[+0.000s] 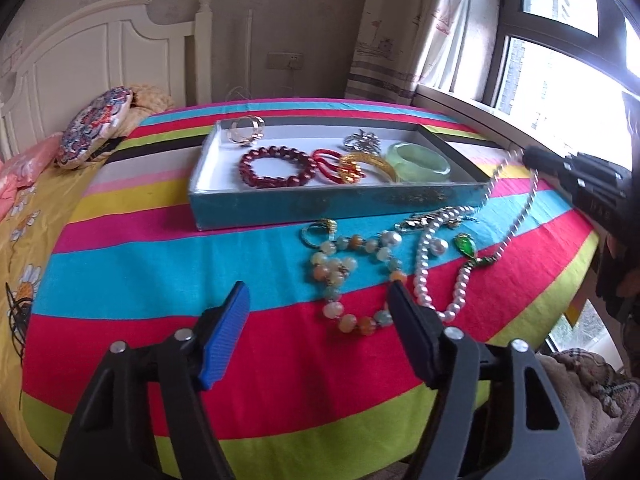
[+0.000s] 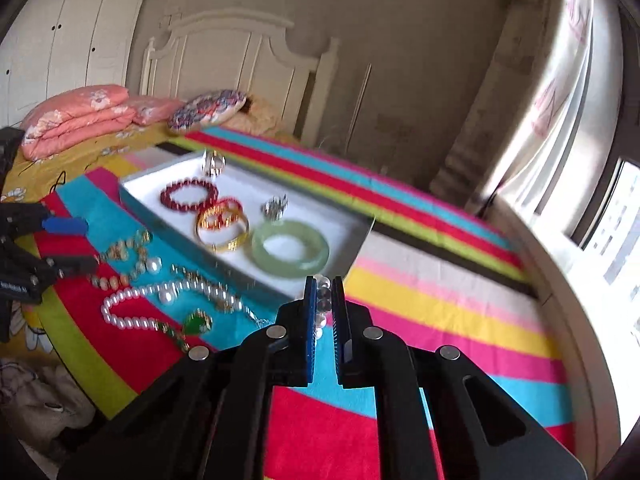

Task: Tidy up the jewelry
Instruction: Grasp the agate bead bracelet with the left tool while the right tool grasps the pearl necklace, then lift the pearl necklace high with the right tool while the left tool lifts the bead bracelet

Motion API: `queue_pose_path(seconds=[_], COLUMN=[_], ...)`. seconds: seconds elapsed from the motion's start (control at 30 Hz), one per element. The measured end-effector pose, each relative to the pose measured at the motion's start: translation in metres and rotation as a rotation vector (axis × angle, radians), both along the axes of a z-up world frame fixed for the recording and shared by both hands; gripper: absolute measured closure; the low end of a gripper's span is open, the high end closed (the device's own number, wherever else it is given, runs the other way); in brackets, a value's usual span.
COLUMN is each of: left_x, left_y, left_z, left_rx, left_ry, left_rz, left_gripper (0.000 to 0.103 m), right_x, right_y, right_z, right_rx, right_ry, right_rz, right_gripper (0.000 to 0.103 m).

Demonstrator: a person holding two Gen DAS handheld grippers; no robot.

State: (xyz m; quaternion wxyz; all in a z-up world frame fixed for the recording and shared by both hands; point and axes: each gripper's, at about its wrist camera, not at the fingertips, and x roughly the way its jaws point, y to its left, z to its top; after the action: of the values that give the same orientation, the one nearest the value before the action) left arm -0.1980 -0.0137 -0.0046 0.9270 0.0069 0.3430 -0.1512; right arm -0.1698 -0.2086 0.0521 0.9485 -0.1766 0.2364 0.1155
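Pinches the chain [image 2: 321, 304] between the closed pads of the right gripper [image 2: 323, 286], with only a few clear links caught at the tips. Hangs the rest in a long loop from beside the near right corner of the tray [image 1: 332, 204] down to the green pendant [image 1: 466, 245], apparently resting on the cloth [image 1: 160, 272] just beside the pearls [image 1: 422, 280]. Keeps the left gripper [image 1: 318, 296] about half open above the beads [image 1: 340, 264], with nothing between its pads.

Likely trouble from here:
- Dragging the pearls along on the lift, given the pendant end right against them; hard to tell whether already hooked.
- Snagging the small silver piece [image 1: 436, 218] lying close to the chain's path.
- Losing the chain altogether: thin links, shallow hold at the pad tips, and a heavy pendant pulling at the far end.
- Swinging the pendant into the tray wall, or dropping it onto the jade bangle [image 1: 420, 162] just inside that corner.
- Catching both beads and pearls in one closing of the left gripper, given how closely the two strands lie.

Best lifted slowly and straight up, watching for any tug on the pearls.
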Motion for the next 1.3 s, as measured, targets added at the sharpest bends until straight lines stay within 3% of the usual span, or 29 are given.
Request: queue_pose_path(seconds=[0.13,0.27,0.33,0.4,0.57,0.7,0.73,0.77,1.23,1.27,1.3], left_x=[-0.007,0.008,0.019,0.031,0.034,0.026,0.026,0.026,0.021,0.019,0.018], left_y=[-0.016,-0.012,-0.002,0.006,-0.01,-0.028,-0.027,-0.026,-0.023,-0.023,-0.023], left_z=[0.003,-0.001,-0.002,-0.003,-0.002,-0.004,-0.004,-0.004,-0.002,0.001,0.004], left_rx=[0.009,0.002,-0.048,-0.081,0.014,0.133,0.133,0.128,0.107,0.106,0.108], left_ry=[-0.012,0.025,0.056,0.089,0.098,0.065,0.065,0.066,0.038,0.02,0.01], left_rz=[-0.086,-0.042,-0.01,0.016,-0.012,-0.024,-0.023,-0.018,-0.008,-0.008,-0.007], left_gripper=[0.042,0.043,0.051,0.069,0.072,0.072,0.074,0.084,0.088,0.102,0.103], right_x=[-0.002,-0.004,-0.005,-0.005,-0.006,-0.008,-0.008,-0.009,-0.015,-0.017,-0.018], right_y=[0.005,0.007,0.007,0.005,0.004,0.006,0.006,0.007,0.008,0.008,0.009], right_z=[0.007,0.005,0.004,0.005,0.005,0.007,0.007,0.007,0.016,0.018,0.021], right_rx=[-0.002,0.01,0.013,0.022,0.037,0.039,0.04,0.039,0.052,0.053,0.055], right_ry=[-0.027,-0.014,-0.011,-0.009,-0.017,-0.026,-0.026,-0.026,-0.069,-0.076,-0.088], right_rz=[0.016,0.02,0.018,0.016,0.01,0.012,0.013,0.015,0.018,0.018,0.019], right_gripper=[0.094,0.094,0.094,0.094,0.094,0.094,0.094,0.094,0.094,0.094,0.094])
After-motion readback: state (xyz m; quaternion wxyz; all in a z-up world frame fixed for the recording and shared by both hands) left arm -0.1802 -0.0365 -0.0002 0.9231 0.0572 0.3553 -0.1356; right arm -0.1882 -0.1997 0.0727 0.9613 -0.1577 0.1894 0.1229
